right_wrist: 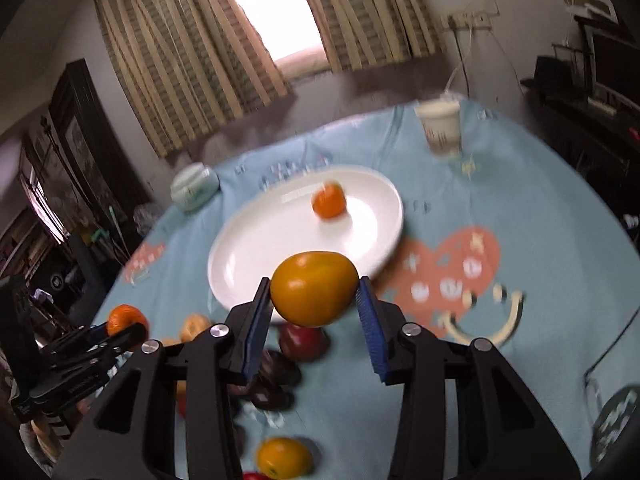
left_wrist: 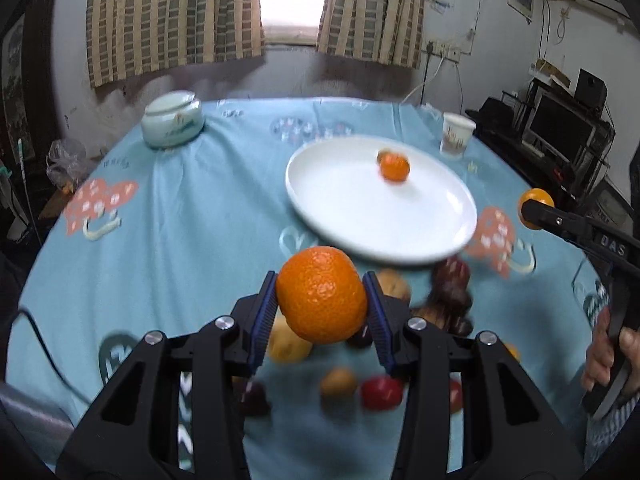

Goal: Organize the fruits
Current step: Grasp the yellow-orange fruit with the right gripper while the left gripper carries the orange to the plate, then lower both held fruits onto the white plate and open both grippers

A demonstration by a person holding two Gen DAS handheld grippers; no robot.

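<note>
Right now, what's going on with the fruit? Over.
Left gripper shut on orange. Right gripper shut on yellow fruit. Plate ahead, path clear.

both wrist views look obliquely down from close above the near fruit pile, facing the white plate (left_wrist: pixel 344 216) (right_wrist: pixel 256 248), which both share.

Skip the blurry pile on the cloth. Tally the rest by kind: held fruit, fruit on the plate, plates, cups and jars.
Held fruit: 2, pitted orange in left gripper, smooth orange fruit in right gripper
Fruit on plate: 1, small orange
Plates: 1, white plate
Cups: 1, paper cup
Jars: 1, lidded jar
Total: 6
</note>
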